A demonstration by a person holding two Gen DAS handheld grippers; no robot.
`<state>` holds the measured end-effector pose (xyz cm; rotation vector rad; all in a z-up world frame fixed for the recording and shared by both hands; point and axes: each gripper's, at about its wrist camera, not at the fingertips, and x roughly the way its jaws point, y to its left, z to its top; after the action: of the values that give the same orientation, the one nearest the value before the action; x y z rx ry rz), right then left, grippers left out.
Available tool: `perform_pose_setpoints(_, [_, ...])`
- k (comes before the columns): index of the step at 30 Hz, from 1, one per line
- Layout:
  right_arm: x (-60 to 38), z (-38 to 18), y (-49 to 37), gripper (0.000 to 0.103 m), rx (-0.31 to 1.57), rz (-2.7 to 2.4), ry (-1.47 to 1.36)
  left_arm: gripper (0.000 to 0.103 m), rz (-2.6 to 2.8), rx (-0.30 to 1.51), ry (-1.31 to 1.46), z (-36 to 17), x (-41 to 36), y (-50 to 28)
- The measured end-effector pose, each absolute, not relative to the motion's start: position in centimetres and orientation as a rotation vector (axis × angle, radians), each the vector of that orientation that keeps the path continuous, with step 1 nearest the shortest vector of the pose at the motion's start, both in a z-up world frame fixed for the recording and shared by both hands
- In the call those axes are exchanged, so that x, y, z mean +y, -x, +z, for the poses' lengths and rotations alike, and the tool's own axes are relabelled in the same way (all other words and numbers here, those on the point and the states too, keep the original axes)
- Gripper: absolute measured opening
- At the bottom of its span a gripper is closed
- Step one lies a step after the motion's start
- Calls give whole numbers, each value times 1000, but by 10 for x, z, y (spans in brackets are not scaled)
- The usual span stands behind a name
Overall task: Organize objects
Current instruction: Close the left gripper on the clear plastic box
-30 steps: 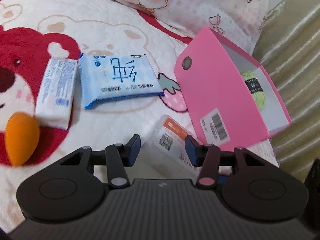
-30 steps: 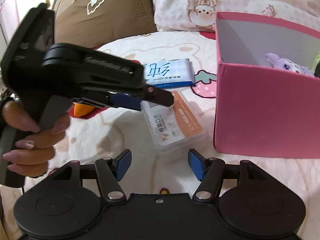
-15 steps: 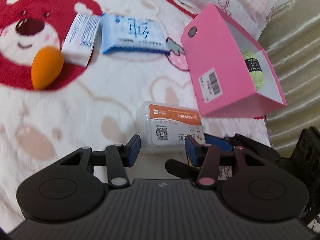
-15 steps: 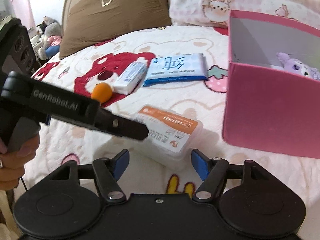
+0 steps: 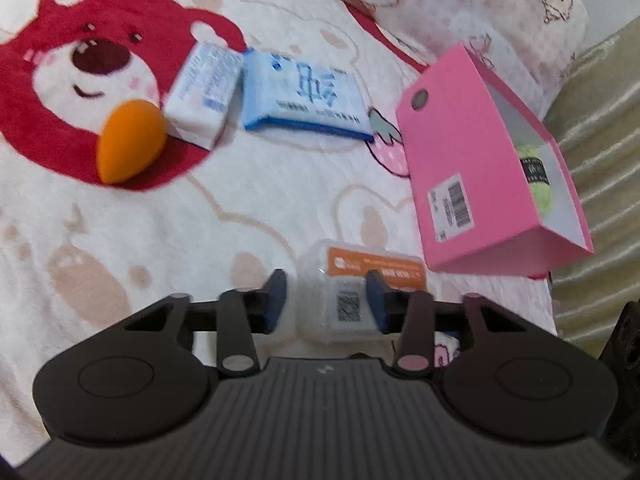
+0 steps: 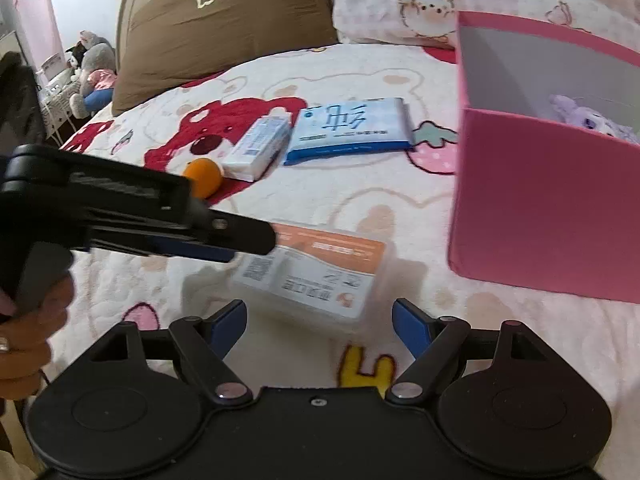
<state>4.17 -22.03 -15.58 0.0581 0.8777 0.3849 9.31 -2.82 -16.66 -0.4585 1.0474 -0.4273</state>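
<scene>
A clear plastic box with an orange label (image 5: pixel 344 280) (image 6: pixel 320 272) lies on the bear-print blanket. My left gripper (image 5: pixel 326 300) hangs over its near end with its jaws closing. The right finger overlaps the label and a gap shows beside the left pad. In the right wrist view the left gripper (image 6: pixel 256 240) comes in from the left, its tip at the box's left end. My right gripper (image 6: pixel 320 322) sits just short of the box, its jaws opening with nothing between them. The open pink box (image 5: pixel 452 152) (image 6: pixel 540 208) stands to the right.
An orange sponge (image 5: pixel 130 140), a white pack (image 5: pixel 204 96) and a blue wipes pack (image 5: pixel 304 96) lie further back. Green yarn (image 5: pixel 536 176) and a purple plush (image 6: pixel 588 120) sit inside the pink box. Pillows (image 6: pixel 224 20) line the far edge. A hand (image 6: pixel 32 340) holds the left gripper.
The left gripper pulled back from over the box toward its left end, and its jaws narrowed. The right gripper's jaws spread wider. The box now sits nearer the left fingers.
</scene>
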Motion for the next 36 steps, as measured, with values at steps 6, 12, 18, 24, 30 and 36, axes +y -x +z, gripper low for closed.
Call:
perform_pose_setpoints(6, [-218, -154, -41, 86, 881, 365, -37, 37, -439, 1115, 484, -170, -41, -86])
perform_pose_setpoints(12, [-220, -159, -44, 92, 888, 350, -60, 41, -409, 1095, 472, -171, -48, -81])
perform_pose_setpoints(18, [-216, -164, -48, 96, 893, 344, -58, 47, -397, 1090, 495, -174, -48, -83])
perform_pose_setpoints(24, [-214, -168, -49, 97, 890, 333, -58, 47, -373, 1055, 612, -187, -37, -84])
perform_pose_setpoints(30, [-219, -165, -44, 95, 863, 353, -67, 47, -373, 1054, 607, -183, -40, -79])
perform_pose_setpoints(36, [-222, -156, -34, 95, 854, 347, -48, 47, -355, 1091, 635, -174, -46, -69])
